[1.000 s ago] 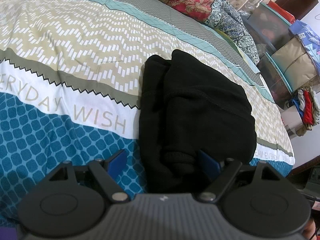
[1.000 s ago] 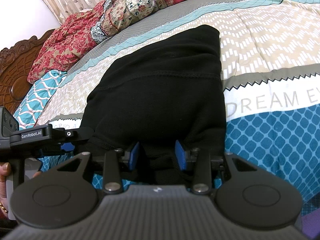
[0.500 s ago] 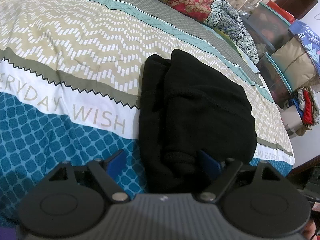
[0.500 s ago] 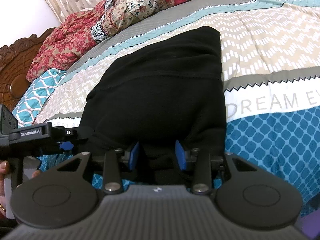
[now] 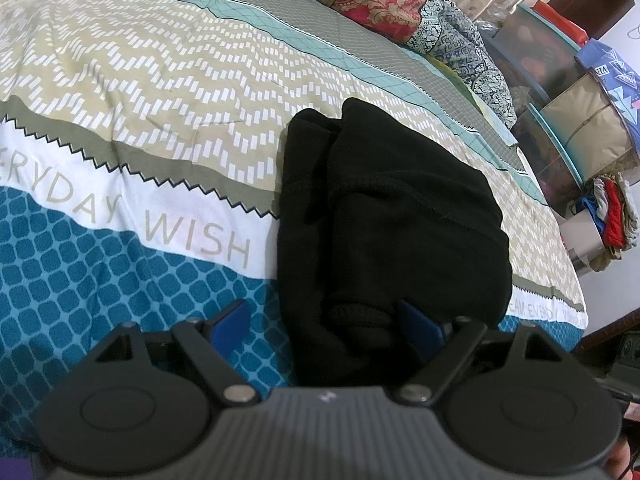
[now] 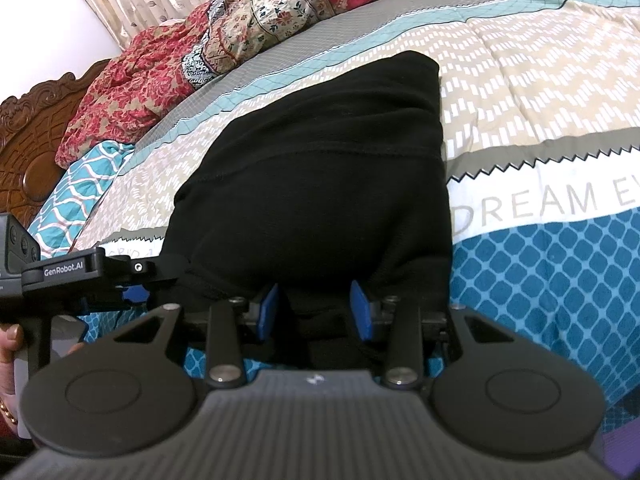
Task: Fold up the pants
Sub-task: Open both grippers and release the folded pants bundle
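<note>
The pants (image 5: 392, 216) lie on the bed (image 5: 160, 112) as a thick black bundle, already folded down to a compact block, its near edge at six o'clock right under both tools.

The left gripper (image 5: 324, 324) has its fingers (image 5: 230, 322) well apart, straddling the near left corner of the bundle; the nine o'clock finger sits over bare bedcover and I see no pad pressing cloth. The right gripper (image 6: 314, 308) has its fingers (image 6: 267, 308) closed partway around a bunched edge of the fabric, which fills the gap between them, so I take it as pinched.

The risk, as I judge it, is lopsidedness. One side is held and the other is loose, so any lift or pull from the right would drag the top layers toward three o'clock and let the stacked folds slide apart. The layers at eleven o'clock in the left view already sit uneven, one ridge stepped out from the other, and would be first to spill. The soft quilted cover could also ruck up under a dragged bundle. If the right lets go carelessly, the springy thick fabric may spring open.
</note>
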A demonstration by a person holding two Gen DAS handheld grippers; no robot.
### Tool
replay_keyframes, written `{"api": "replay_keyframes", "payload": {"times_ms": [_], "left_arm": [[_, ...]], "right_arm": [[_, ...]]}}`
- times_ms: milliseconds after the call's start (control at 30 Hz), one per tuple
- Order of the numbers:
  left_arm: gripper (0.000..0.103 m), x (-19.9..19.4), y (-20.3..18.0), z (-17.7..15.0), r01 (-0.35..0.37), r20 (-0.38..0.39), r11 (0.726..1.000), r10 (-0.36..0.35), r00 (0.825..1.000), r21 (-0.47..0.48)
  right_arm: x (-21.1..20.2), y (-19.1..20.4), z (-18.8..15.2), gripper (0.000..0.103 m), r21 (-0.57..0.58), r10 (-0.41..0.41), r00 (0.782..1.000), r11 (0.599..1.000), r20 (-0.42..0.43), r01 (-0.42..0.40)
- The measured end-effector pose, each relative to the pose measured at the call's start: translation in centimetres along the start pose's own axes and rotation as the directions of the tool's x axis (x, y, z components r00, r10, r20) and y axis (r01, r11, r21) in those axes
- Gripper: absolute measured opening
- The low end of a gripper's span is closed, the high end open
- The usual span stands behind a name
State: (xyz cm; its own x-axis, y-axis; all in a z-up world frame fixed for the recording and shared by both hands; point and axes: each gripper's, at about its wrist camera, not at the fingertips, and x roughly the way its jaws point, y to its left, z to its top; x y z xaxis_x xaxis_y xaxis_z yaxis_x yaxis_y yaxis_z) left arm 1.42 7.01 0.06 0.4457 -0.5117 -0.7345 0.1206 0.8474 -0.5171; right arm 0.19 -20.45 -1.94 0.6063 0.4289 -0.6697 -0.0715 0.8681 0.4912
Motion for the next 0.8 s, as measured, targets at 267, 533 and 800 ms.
{"api": "replay_keyframes", "payload": {"times_ms": [267,533,800], "left_arm": [[0.089,-3.6,1.1,1.2,0.03,0.123,0.999,-0.025,0.992,-0.039],[0.103,-3.3,3.4,3.3,0.099,0.119,0.987,-0.084,0.989,-0.13],[0.103,2.2,3.2,5.2,0.156,0.002,0.971,-0.158,0.987,-0.184]], "right_arm": [[-0.3,0.1,0.0,0.043,0.006,0.004,1.0,1.0,0.0,-0.004],[-5.1,-1.5,0.7,0.065,0.04,0.095,0.976,0.994,0.195,-0.105],[-3.0,-5.0,2.7,0.078,0.148,0.081,0.976,0.983,0.203,-0.112]]}}
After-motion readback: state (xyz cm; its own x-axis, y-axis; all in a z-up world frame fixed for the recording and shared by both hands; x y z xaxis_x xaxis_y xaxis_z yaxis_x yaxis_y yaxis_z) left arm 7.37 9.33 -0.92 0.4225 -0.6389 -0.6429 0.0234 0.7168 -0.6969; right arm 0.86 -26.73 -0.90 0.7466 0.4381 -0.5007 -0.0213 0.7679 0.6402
